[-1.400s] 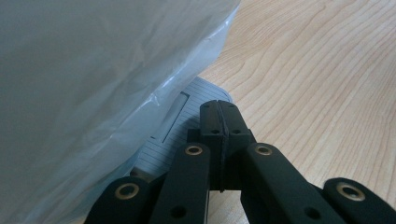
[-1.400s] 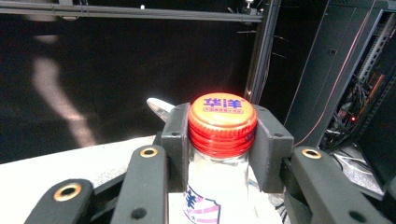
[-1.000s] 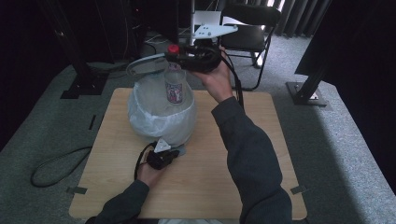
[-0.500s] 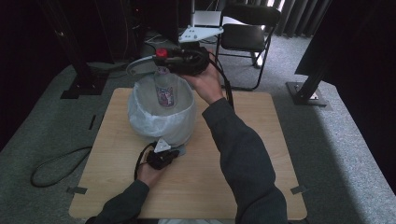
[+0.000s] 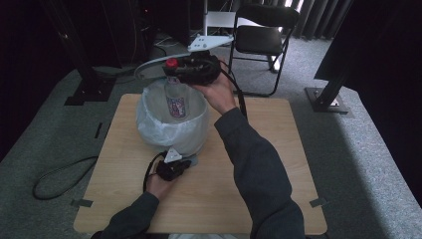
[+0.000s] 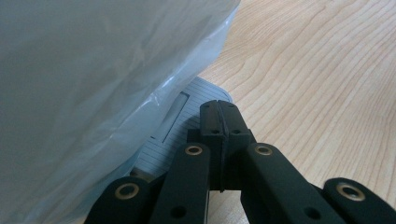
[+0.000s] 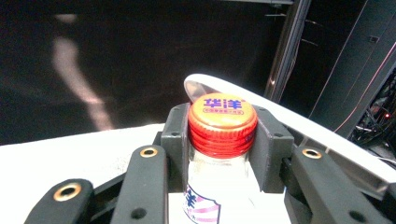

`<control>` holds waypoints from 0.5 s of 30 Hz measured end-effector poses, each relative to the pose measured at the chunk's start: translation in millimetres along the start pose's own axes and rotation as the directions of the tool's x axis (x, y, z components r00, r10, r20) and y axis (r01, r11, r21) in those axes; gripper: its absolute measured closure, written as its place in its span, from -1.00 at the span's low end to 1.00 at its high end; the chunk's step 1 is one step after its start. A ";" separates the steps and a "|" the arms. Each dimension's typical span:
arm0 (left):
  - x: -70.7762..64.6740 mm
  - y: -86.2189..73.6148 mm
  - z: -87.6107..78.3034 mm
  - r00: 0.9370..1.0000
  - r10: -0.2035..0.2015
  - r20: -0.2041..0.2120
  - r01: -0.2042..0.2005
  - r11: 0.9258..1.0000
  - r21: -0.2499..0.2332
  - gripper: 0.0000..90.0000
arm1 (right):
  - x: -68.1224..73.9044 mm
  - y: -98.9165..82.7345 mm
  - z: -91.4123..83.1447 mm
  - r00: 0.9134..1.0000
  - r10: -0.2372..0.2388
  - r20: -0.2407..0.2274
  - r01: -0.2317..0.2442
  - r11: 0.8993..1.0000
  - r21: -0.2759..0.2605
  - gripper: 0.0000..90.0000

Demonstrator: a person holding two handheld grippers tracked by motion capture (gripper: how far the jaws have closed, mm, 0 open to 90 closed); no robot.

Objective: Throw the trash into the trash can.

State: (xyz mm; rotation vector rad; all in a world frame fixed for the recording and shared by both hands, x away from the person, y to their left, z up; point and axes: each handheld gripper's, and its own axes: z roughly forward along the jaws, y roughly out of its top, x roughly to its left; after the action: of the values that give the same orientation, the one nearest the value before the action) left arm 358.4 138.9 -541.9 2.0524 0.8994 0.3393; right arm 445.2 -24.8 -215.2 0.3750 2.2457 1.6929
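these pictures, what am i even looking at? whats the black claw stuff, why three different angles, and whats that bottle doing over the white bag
A person sits at a wooden table and works with two hand-held black tools, each with two jaws that pinch like tongs.

The wide picture comes from a camera above the person, looking forward and down. The other two come from small cameras riding on the tools, looking along their jaws.

On the table stands a pedal bin lined with a white bag, its lid up. The left gripper, jaws shut, presses on the bin's grey pedal, which likely holds the lid open.

The right gripper is clamped on the neck of a clear bottle with a red cap, holding it upright over the open bin, probably to drop it in.
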 end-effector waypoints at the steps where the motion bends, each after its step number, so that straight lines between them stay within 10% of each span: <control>1: 0.0 0.1 -0.2 1.000 0.001 0.001 -0.001 1.000 0.002 1.00 | -0.3 -1.4 0.6 1.000 0.002 -0.001 -0.002 1.000 0.005 0.38; 15: 2.0 0.5 -0.3 1.000 0.023 -0.001 -0.023 1.000 0.003 1.00 | -2.8 -12.2 1.7 1.000 0.009 0.006 -0.009 0.999 0.031 0.19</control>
State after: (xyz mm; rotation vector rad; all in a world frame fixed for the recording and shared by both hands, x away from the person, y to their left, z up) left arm 359.9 140.2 -541.4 2.0662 0.8782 0.3514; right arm 448.2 -27.7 -227.2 0.3969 2.2717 1.6615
